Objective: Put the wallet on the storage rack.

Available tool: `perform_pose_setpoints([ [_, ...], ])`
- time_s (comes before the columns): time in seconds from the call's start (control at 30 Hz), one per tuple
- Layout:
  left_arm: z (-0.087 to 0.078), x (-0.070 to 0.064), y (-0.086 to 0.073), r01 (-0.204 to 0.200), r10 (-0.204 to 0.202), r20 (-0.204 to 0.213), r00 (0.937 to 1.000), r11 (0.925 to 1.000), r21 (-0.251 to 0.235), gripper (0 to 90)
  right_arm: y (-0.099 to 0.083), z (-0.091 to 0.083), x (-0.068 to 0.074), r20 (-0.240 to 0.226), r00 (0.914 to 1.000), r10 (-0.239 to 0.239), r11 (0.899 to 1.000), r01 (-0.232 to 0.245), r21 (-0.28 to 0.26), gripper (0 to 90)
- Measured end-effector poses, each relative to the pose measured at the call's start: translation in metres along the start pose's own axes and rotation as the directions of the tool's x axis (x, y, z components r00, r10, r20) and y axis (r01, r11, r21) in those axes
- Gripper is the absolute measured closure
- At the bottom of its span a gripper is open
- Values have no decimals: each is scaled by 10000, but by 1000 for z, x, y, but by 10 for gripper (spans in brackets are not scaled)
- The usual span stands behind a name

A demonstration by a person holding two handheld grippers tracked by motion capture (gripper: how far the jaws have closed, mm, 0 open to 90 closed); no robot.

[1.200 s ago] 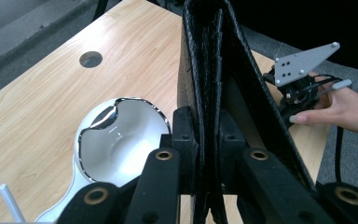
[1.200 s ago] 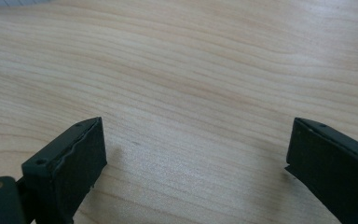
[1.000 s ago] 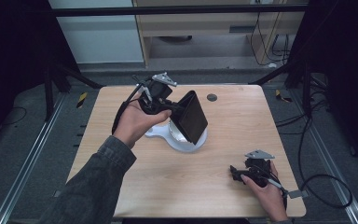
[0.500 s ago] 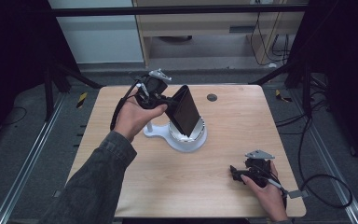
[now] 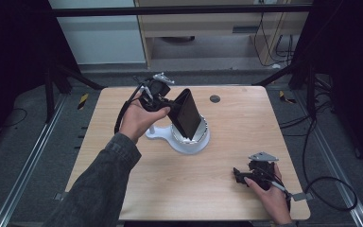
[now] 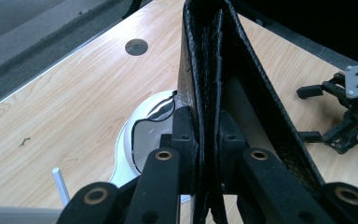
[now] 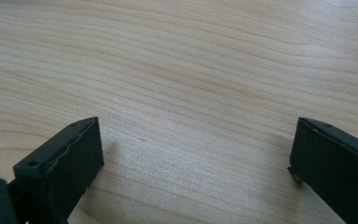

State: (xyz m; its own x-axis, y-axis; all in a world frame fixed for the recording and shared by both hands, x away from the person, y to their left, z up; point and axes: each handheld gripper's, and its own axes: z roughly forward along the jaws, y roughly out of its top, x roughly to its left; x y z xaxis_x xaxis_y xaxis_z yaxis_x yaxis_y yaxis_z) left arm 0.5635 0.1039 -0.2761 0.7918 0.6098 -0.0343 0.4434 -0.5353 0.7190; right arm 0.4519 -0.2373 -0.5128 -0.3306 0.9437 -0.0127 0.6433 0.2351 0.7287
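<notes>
Wallet [image 5: 186, 116] — black, grained leather, folded — hangs clamped in the left tool [image 5: 166, 105], a little toward eleven o'clock from the middle of the tabletop [image 5: 246, 127]. It is tilted, its top leaning toward the far edge and its lower end dipping into the round well of a white stand [image 5: 189, 139] that sits on the wood below it; whether leather touches the stand I cannot tell from here. A flat white tab of the stand reaches out toward nine o'clock, under the person's left hand [image 5: 137, 120], which wraps the tool's body, with a dark grey sleeve [image 5: 99, 184] running back toward six o'clock.

In the left gripper view the two black jaws pinch the wallet's [image 6: 214, 93] folded edges tight between them, the layers squeezed together, and the white stand [image 6: 144, 135] shows just behind with its glossy rim.

Down at about four o'clock, near the front edge, the right tool [image 5: 240, 176] rests low over bare wood in the person's right hand [image 5: 267, 191], well apart from the stand. Its jaws stand wide, nothing between them — the right gripper view shows plain wood grain in the gap.

A small round dark grommet [image 5: 214, 99] sits in the tabletop toward twelve o'clock, beyond the stand.
</notes>
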Motion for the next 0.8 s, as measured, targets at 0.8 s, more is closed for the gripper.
perform_pose_setpoints([
  [0.8,40,0,-4,38,-59,301,9995,9976,690,811,0,0,0,15,10000,32,10000,-32,-20,27],
])
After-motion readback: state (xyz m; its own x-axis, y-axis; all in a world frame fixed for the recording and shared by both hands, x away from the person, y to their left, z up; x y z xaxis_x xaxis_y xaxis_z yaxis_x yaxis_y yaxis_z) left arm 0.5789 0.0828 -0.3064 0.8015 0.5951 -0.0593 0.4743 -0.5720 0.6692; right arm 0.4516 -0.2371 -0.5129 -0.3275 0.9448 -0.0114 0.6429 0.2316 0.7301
